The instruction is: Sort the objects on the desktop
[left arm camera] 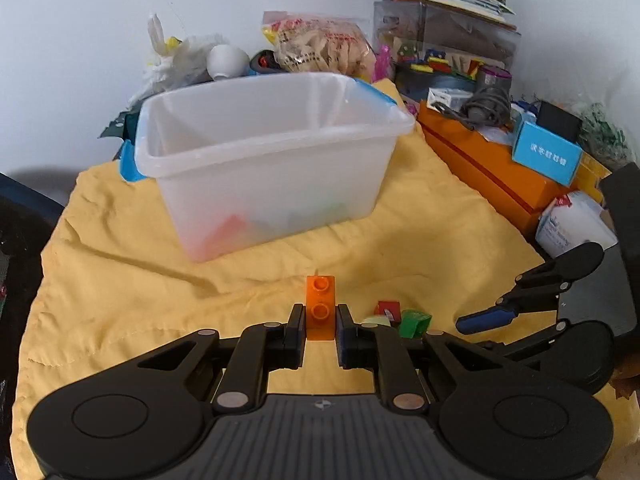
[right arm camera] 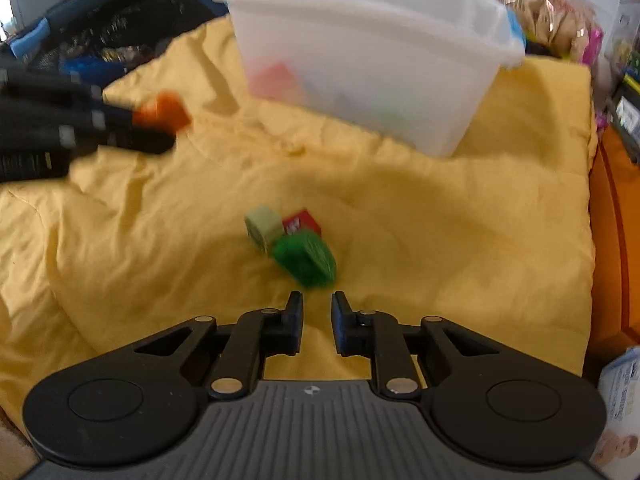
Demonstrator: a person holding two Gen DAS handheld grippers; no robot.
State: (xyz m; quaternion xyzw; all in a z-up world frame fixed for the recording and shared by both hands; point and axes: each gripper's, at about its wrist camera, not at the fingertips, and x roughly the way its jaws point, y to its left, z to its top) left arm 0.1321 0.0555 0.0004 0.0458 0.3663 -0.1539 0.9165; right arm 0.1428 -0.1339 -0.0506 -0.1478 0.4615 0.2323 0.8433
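Across the frame's lower half: crumpled yellow cloth (left arm camera: 420, 240). Upper centre: translucent white plastic bin (left arm camera: 264, 160), coloured pieces inside. Left gripper (left arm camera: 320, 320), bottom centre, pinches 1 orange studded plastic brick (left arm camera: 320, 308) by its flat sides; likely light, rigid, slick. Right gripper (right arm camera: 317, 320), fingers narrowly parted, nothing between. Just ahead: 3 small blocks touching, green (right arm camera: 306, 258), pale (right arm camera: 262, 228), red (right arm camera: 302, 220).

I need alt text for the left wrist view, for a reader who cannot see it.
The left gripper clamps an orange brick above a yellow cloth. Behind stands a translucent bin; red, green and pale blocks lie at right, near the right gripper.
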